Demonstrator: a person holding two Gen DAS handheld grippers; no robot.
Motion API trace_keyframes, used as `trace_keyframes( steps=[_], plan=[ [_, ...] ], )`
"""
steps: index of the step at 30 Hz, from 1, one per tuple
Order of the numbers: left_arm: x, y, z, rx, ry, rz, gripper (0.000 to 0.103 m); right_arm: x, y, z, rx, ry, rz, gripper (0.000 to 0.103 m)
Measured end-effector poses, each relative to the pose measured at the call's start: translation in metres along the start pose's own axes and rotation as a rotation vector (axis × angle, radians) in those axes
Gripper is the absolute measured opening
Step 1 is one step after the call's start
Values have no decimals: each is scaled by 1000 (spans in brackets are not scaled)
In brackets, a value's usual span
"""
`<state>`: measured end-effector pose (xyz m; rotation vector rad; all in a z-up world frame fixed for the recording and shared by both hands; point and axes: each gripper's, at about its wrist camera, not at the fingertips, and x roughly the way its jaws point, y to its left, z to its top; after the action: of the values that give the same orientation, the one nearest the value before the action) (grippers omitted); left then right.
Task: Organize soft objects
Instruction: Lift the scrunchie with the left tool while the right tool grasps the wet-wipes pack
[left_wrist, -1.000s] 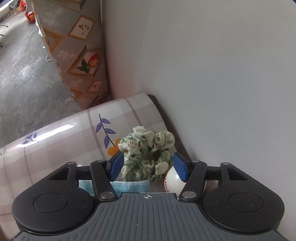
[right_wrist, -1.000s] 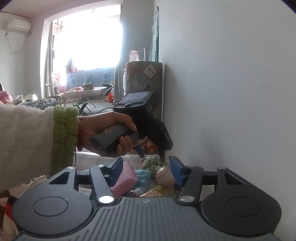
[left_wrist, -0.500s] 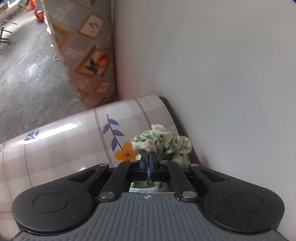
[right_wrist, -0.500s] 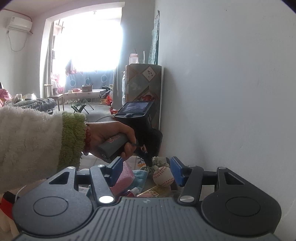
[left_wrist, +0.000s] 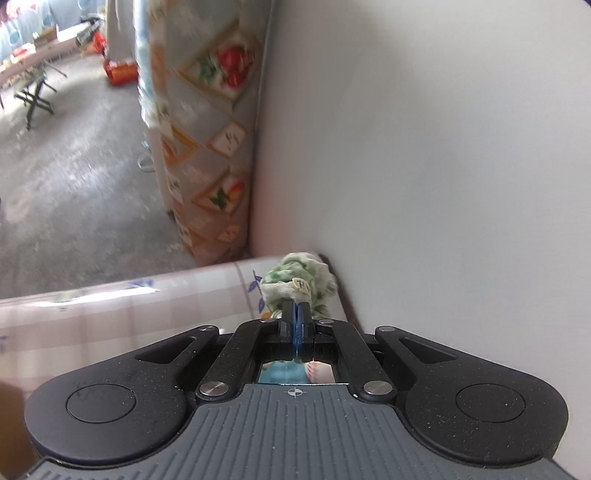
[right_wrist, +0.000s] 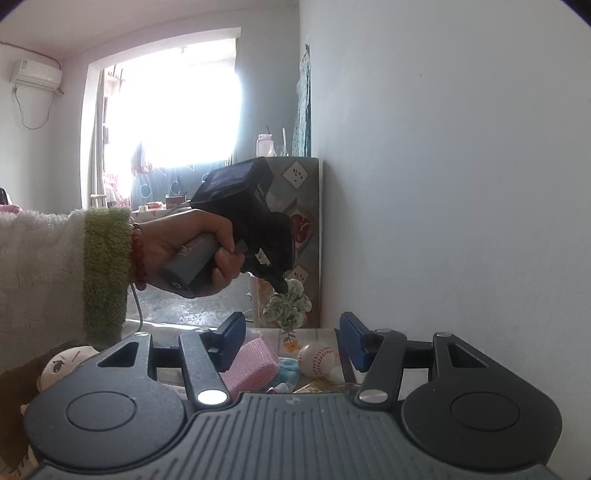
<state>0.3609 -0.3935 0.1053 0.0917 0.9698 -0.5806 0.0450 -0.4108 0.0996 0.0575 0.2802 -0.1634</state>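
Left gripper (left_wrist: 295, 314) w/ 1 scrunchie (left_wrist: 299, 280), 1 baseball (right_wrist: 316, 359)

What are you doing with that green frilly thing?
A person is sorting soft things on a table by the wall. The left gripper has its jaws shut on a green-and-white scrunchie and holds it in the air above the table. The right gripper is open and empty. In front of it on the table lie a pink sponge, a toy baseball and a blue cloth. A doll sits at the left.
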Motion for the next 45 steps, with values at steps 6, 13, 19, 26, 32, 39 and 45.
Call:
trace_keyframes(
  steps=[6, 13, 19, 26, 32, 39, 45],
  plan=[
    [-116, 1, -32, 33, -118, 25, 0, -57, -1, -2, 40, -47, 14, 59],
    [-237, 34, -96, 36, -255, 55, 0, -99, 6, -23, 114, -22, 85, 59],
    [-284, 91, -158, -48, -285, 90, 0, -79, 4, -58, 282, 132, 178, 72],
    [-295, 165, -238, -197, -313, 86, 0, -7, -7, -115, 654, 434, 262, 75],
    [-293, 212, -296, -299, -359, 33, 0, 47, -2, -145, 802, 567, 109, 82],
    [-289, 257, -326, -376, -422, -45, 0, 91, 29, -139, 806, 606, -93, 103],
    [-290, 274, -335, -345, -468, -36, 0, 106, 65, -139, 752, 576, -333, 103]
  ],
)
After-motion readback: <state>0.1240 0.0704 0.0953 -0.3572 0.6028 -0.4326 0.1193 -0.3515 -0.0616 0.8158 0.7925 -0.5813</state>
